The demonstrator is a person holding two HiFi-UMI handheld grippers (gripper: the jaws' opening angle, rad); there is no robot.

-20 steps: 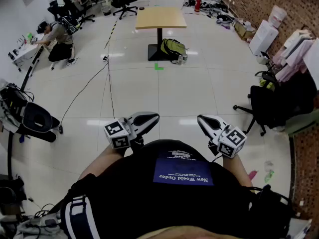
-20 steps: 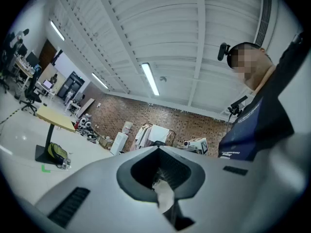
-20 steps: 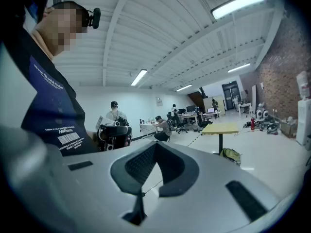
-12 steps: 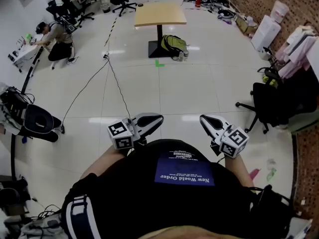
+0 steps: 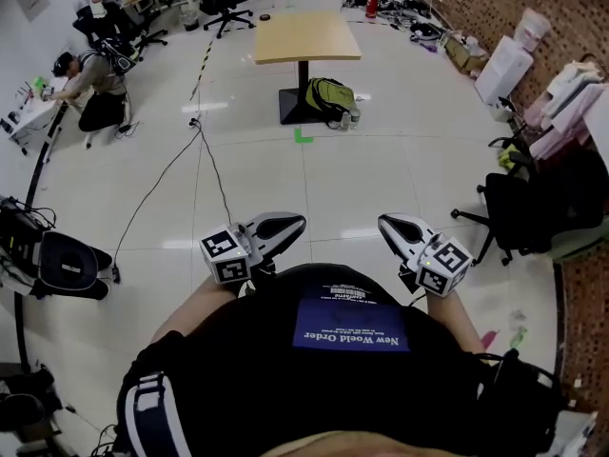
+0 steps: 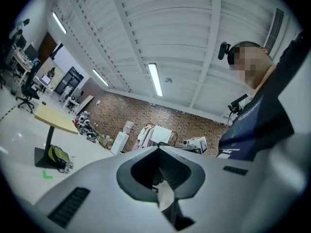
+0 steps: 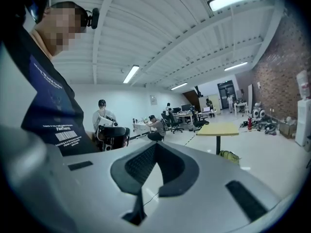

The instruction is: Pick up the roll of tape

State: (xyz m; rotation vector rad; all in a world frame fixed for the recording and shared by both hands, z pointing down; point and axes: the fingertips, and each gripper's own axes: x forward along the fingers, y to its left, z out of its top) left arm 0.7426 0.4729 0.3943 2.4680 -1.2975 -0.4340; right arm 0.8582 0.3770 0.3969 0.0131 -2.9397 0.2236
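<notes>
No roll of tape shows clearly in any view. A small dark thing point(image 5: 264, 17) lies by the far left corner of the wooden table point(image 5: 304, 36); I cannot tell what it is. Both grippers are held close in front of the person's body, over the white tiled floor. The left gripper point(image 5: 295, 222) is shut with nothing between its jaws, and its own view point(image 6: 158, 149) shows the pads meeting. The right gripper point(image 5: 385, 223) is also shut and empty, its tips together point(image 7: 154, 147). The table stands far ahead of both.
A green backpack point(image 5: 329, 95) leans at the table's foot, with a green floor mark point(image 5: 303, 136) near it. A black cable point(image 5: 205, 160) runs across the floor. An office chair point(image 5: 509, 212) stands right, a dark seat point(image 5: 67, 260) left. A person point(image 5: 90, 84) crouches far left.
The head view has shifted a little, so the table and the floor items sit slightly differently in frame. Both grippers stay shut in front of the body.
</notes>
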